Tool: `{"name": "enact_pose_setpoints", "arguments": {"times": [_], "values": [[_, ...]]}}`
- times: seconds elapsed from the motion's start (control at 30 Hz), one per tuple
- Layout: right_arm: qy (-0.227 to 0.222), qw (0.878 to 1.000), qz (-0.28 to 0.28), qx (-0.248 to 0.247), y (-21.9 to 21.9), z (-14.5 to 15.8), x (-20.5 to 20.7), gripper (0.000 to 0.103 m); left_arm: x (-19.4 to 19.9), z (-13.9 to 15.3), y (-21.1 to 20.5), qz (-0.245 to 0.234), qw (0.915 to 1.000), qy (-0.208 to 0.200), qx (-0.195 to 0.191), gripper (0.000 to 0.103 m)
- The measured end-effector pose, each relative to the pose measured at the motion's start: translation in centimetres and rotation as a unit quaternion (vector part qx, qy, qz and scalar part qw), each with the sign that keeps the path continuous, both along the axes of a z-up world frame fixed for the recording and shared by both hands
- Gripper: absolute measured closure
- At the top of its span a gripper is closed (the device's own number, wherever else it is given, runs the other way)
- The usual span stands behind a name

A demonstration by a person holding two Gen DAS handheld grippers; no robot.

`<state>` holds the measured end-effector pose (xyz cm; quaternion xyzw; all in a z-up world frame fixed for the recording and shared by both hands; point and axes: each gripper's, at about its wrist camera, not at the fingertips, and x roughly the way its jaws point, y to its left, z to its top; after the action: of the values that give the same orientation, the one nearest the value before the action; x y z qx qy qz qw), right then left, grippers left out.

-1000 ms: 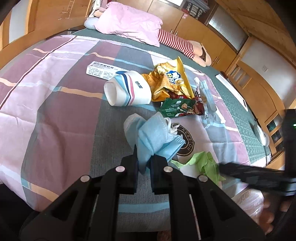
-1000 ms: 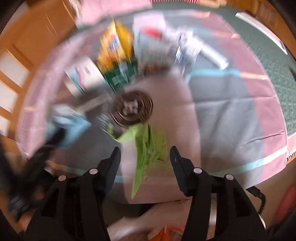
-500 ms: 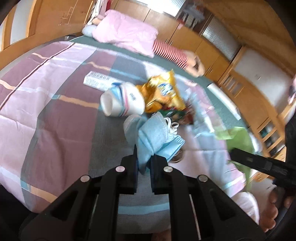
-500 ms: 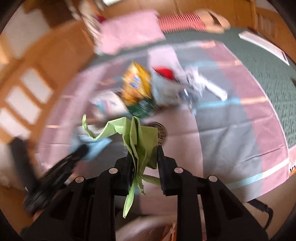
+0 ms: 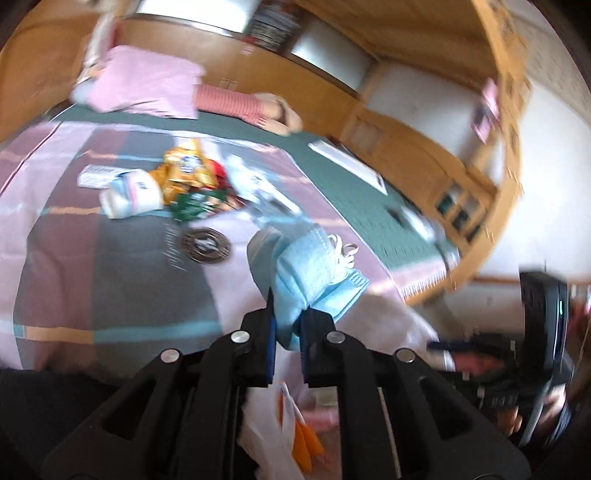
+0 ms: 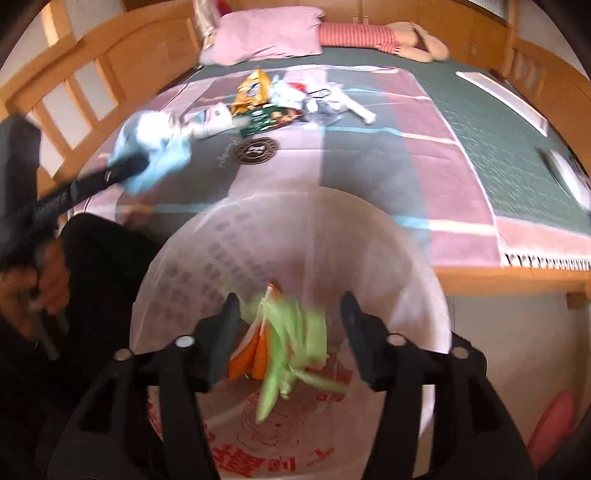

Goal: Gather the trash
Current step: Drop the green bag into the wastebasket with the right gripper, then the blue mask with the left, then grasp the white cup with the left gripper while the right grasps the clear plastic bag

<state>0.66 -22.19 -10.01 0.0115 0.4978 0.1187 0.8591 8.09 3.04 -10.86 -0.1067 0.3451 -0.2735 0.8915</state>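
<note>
My left gripper (image 5: 287,325) is shut on a light blue face mask (image 5: 310,266) and holds it in the air past the bed's foot edge; the mask also shows in the right wrist view (image 6: 155,147). My right gripper (image 6: 290,314) is open above a white trash bin (image 6: 424,280) lined with a printed plastic bag. A blurred green wrapper (image 6: 291,347) hangs loose between its fingers, over the bin. More trash lies on the bed: a yellow snack bag (image 5: 181,166), a white cup (image 5: 129,194) and a green packet (image 5: 195,206).
The bed has a pink and grey blanket (image 6: 369,147) with a round logo (image 6: 255,149). A pink pillow (image 6: 269,33) and a striped doll (image 6: 369,35) lie at its head. Wooden rails (image 6: 74,85) run along the side. Orange scraps (image 6: 251,354) lie in the bin.
The right gripper has opened and the green wrapper has come loose over the bin. The left gripper has swung the mask from above the bed toward its foot edge.
</note>
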Motion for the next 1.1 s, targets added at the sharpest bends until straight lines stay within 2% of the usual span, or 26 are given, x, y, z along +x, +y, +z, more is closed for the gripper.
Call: {"name": "enact_pose_setpoints", "arguments": {"times": [0.1, 0.23, 0.3, 0.33, 0.37, 0.43, 0.47, 0.5, 0.63, 0.7, 0.73, 0.83, 0.9, 1.0, 1.1], "values": [[-0.036, 0.998, -0.051, 0.004, -2.1, 2.2, 0.0, 0.041, -1.9, -0.2, -2.9, -0.053, 0.9981, 0.000, 0.031, 0.092], [-0.099, 0.988, -0.115, 0.004, -4.8, 5.2, -0.5, 0.036, -3.9, -1.7, -7.0, -0.120, 0.9895, 0.011, 0.080, 0.091], [-0.119, 0.983, -0.140, 0.021, -6.0, 5.9, -0.8, 0.034, -4.6, -2.4, -8.3, -0.141, 0.9851, 0.013, 0.098, 0.085], [-0.122, 0.981, -0.147, 0.029, -6.4, 5.8, -1.1, 0.033, -5.2, -2.8, -9.2, -0.156, 0.9814, 0.013, 0.111, 0.070], [-0.123, 0.979, -0.156, 0.042, -7.0, 5.7, -1.1, 0.032, -5.5, -3.0, -9.3, -0.160, 0.9800, 0.011, 0.118, 0.049], [-0.120, 0.978, -0.165, 0.049, -7.3, 5.3, -0.9, 0.030, -6.1, -3.0, -9.6, -0.156, 0.9790, -0.002, 0.131, 0.027], [-0.116, 0.977, -0.172, 0.050, -7.5, 5.0, -0.9, 0.030, -6.4, -2.8, -9.6, -0.146, 0.9798, -0.011, 0.136, 0.022], [-0.114, 0.977, -0.175, 0.049, -7.6, 4.9, -1.1, 0.030, -6.4, -2.6, -9.4, -0.135, 0.9811, -0.018, 0.138, 0.021], [-0.115, 0.978, -0.169, 0.041, -6.9, 5.2, -1.3, 0.030, -4.8, -1.6, -6.3, -0.007, 0.9903, -0.039, 0.133, 0.015], [-0.122, 0.979, -0.162, 0.035, -6.6, 5.6, -1.2, 0.030, -3.5, -1.5, -4.2, 0.058, 0.9892, -0.030, 0.132, 0.013], [-0.124, 0.979, -0.156, 0.034, -6.4, 5.8, -1.0, 0.030, -2.5, -1.6, -2.8, 0.095, 0.9867, -0.016, 0.131, 0.011], [-0.128, 0.981, -0.141, 0.029, -5.6, 6.4, 0.9, 0.029, 0.2, -1.8, -0.2, 0.136, 0.9836, 0.008, 0.118, 0.009], [-0.139, 0.982, -0.124, 0.024, -4.4, 6.9, 3.9, 0.029, 2.3, -2.1, 1.3, 0.167, 0.9774, 0.022, 0.128, 0.009], [-0.132, 0.986, -0.094, 0.035, -1.2, 7.0, 9.9, 0.029, 6.0, -2.8, 4.4, 0.225, 0.9641, 0.046, 0.134, 0.007], [-0.127, 0.990, -0.059, 0.016, 3.3, 6.2, 15.9, 0.029, 7.7, -4.1, 7.4, 0.265, 0.9549, 0.106, 0.082, 0.007]]}}
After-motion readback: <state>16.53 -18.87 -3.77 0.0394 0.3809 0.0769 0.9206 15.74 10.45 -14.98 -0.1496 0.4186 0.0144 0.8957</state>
